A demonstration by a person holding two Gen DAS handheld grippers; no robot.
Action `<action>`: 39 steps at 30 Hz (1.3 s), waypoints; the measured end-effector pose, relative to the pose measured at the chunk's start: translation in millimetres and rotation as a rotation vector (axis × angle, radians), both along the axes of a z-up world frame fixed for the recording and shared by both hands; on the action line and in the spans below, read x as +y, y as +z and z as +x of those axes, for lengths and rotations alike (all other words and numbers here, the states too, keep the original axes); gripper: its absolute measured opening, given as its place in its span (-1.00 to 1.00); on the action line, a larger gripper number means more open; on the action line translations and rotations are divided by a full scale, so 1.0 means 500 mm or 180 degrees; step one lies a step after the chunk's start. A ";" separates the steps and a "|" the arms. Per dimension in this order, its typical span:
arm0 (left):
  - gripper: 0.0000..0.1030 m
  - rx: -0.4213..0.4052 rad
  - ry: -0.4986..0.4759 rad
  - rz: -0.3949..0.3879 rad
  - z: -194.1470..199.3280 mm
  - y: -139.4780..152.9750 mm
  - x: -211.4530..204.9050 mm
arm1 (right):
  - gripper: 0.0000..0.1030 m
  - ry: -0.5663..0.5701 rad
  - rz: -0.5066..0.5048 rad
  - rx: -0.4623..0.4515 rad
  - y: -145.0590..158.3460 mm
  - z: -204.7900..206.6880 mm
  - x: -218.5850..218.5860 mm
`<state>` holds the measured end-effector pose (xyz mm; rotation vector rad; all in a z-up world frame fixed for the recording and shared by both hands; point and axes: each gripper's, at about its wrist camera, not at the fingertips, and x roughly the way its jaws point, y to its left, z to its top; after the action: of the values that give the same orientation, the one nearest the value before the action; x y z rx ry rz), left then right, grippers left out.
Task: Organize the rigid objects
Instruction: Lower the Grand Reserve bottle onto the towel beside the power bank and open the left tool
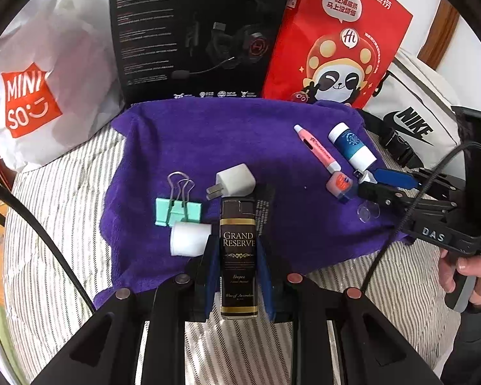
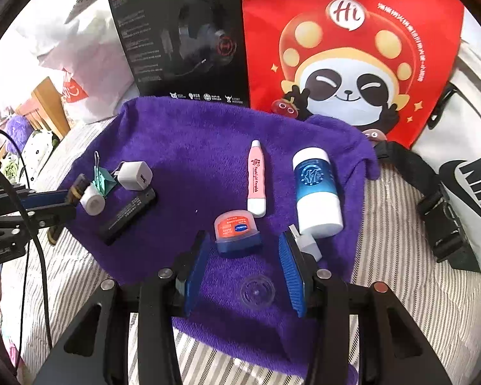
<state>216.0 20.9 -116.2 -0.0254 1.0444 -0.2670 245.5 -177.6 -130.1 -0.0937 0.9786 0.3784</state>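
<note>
The left gripper (image 1: 237,266) clamps the dark lighter (image 1: 239,256) above the purple towel (image 1: 208,134); set it down beside the charger (image 1: 235,181); the right gripper (image 2: 243,266) hangs open, empty.

You have two binder clips (image 1: 178,207), one white charger (image 1: 235,181), one lighter (image 1: 239,256), one pink pen (image 2: 256,178), one blue-white bottle (image 2: 317,192), one lip-balm tin (image 2: 237,232).

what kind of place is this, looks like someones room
Probably a bedroom at home: a purple towel spread over striped bedding, with a Miniso shopping bag and a Nike bag propped behind.
</note>
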 end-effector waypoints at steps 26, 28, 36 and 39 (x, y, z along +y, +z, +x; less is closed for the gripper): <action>-0.56 0.0103 -0.0318 -0.0001 0.063 -0.033 -0.096 | -0.13 -0.0155 0.0078 0.0086 -0.008 -0.061 -0.055; -0.56 0.0121 -0.0363 -0.0001 0.069 -0.037 -0.106 | -0.13 -0.0152 0.0067 0.0096 -0.010 -0.065 -0.060; -0.56 0.0214 -0.0513 0.0102 0.090 -0.066 -0.149 | -0.13 -0.0185 0.0109 0.0084 -0.007 -0.085 -0.081; -0.56 0.0249 -0.0544 0.0173 0.095 -0.078 -0.160 | -0.13 -0.0202 0.0138 0.0074 -0.007 -0.094 -0.085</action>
<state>263.3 -59.0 -155.3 0.1035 1.1330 -0.3949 198.4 -219.9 -133.4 -0.0189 0.9935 0.3430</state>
